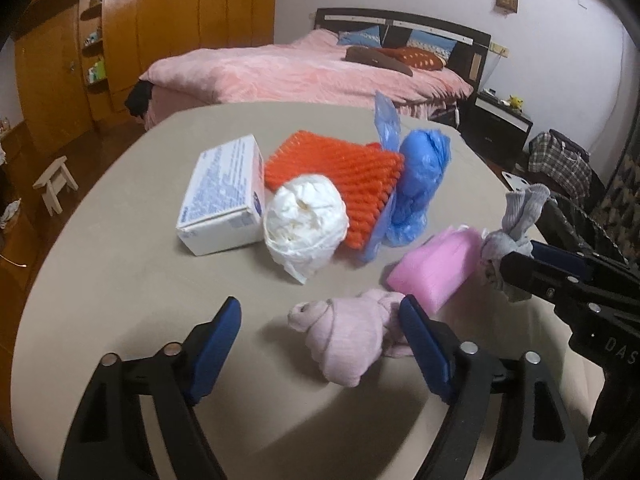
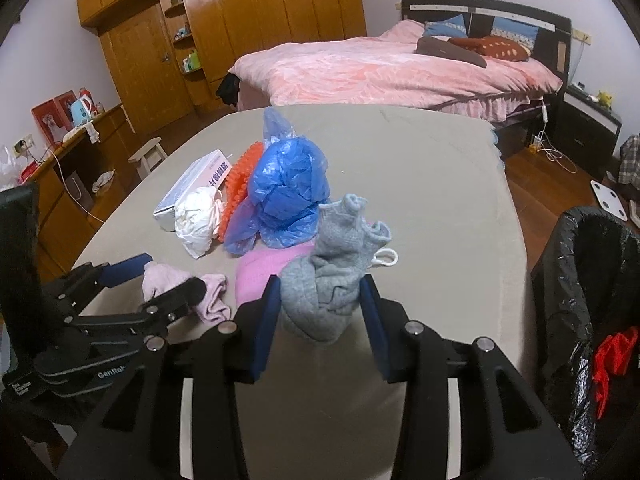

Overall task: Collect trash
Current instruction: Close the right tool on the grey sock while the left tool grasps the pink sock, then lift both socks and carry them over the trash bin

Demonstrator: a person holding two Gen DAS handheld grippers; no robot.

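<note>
Nearby, beige table holds trash; pink bed behind.

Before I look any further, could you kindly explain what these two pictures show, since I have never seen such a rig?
A person holds two clamps, each carrying a forward-looking camera; each picture is one clamp's view. The right hand-held gripper grips a grey sock bundle. The left hand-held gripper stands open around a pink sock bundle. On the beige table lie a white box, orange foam netting, a white bag, a blue bag and a pink pack. A black-lined bin stands to the right.
</note>
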